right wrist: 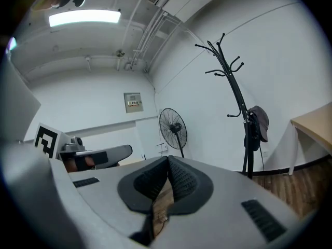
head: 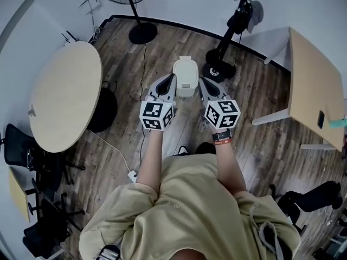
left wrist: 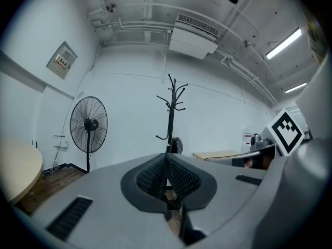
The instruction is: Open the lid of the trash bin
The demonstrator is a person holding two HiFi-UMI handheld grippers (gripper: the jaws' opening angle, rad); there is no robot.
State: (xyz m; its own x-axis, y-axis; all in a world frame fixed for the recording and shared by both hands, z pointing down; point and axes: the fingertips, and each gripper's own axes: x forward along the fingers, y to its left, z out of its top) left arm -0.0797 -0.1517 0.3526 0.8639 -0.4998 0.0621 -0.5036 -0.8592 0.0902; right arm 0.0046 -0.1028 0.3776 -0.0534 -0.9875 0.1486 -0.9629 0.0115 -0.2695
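A small white trash bin [head: 185, 76] stands on the wood floor with its lid down. My left gripper [head: 168, 80] hangs just left of it and my right gripper [head: 203, 84] just right of it, both held a little above the floor and apart from the bin. In the left gripper view the left gripper [left wrist: 166, 161] has its dark pads pressed together with nothing between them. The right gripper [right wrist: 167, 163] looks the same in the right gripper view. Both gripper cameras point up at the walls, so the bin is hidden in them.
A round beige table [head: 65, 93] stands at the left with a black seat beside it. A floor fan [head: 142, 31] and a coat stand [head: 219, 64] rise behind the bin. A desk [head: 314, 85] is at the right. A cable and power strip [head: 132, 175] lie on the floor.
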